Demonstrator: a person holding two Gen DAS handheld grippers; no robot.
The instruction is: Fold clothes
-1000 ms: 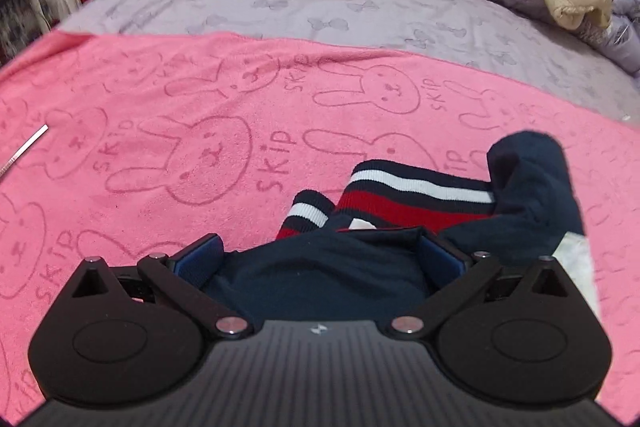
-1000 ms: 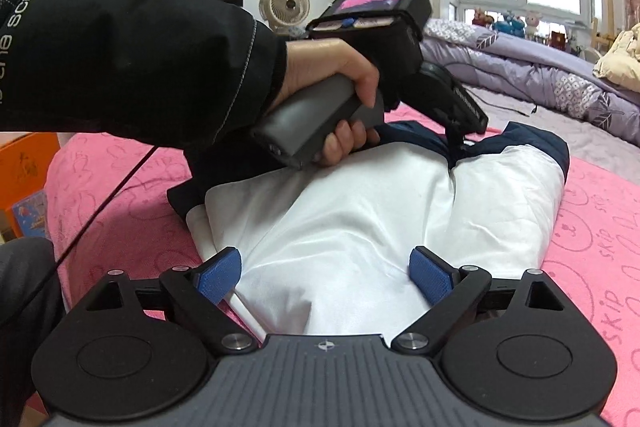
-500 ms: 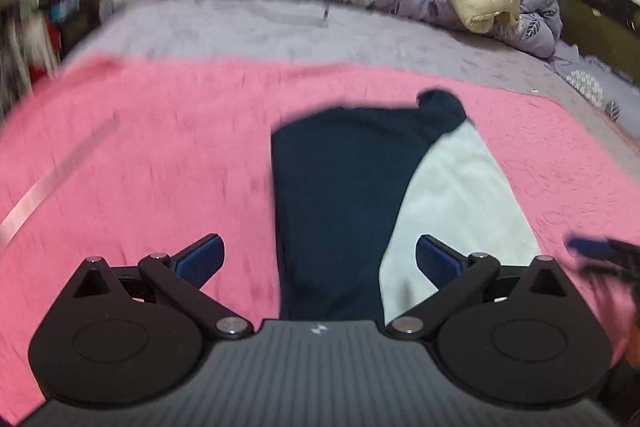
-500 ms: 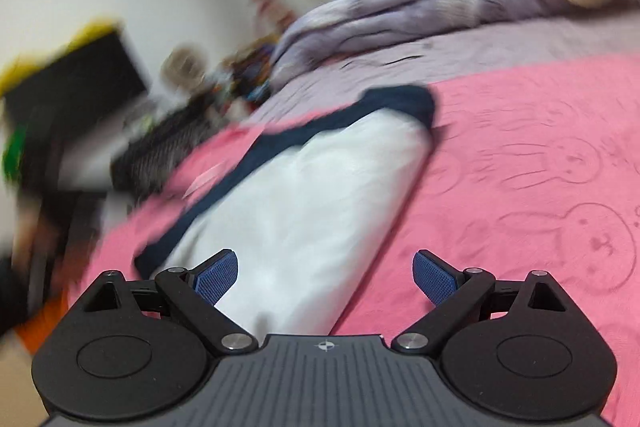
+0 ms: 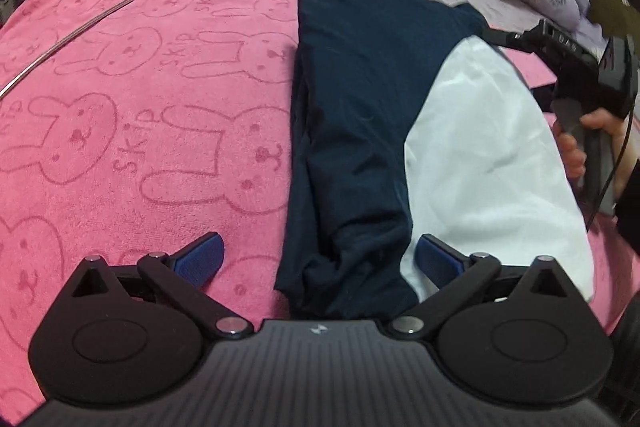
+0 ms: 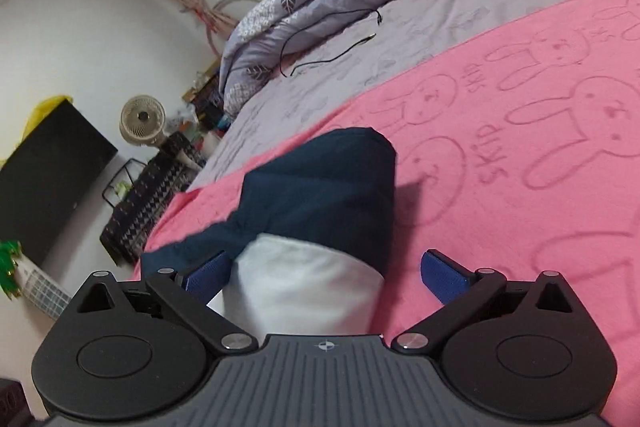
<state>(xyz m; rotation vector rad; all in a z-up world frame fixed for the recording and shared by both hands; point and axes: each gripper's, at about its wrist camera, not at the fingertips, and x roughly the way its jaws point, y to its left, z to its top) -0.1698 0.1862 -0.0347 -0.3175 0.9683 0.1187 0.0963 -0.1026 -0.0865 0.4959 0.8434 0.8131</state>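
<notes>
A plush, matt pink towel blanket embossed with rabbits (image 5: pixel 140 131) is seen under a smooth navy-and-white cloth jacket (image 5: pixel 360 131). Matt black plastic with ribbed blue pads is shown on the left gripper (image 5: pixel 318 259) and the right gripper (image 6: pixel 326 273).

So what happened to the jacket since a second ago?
A second ago the left gripper had navy cloth bunched between its pads, striped trim showing. It has let go and backed off. The jacket now lies folded in a long bundle, stripes hidden. The right gripper swung round to one end, jaws opening, not gripping. The pink blanket stayed put.
</notes>
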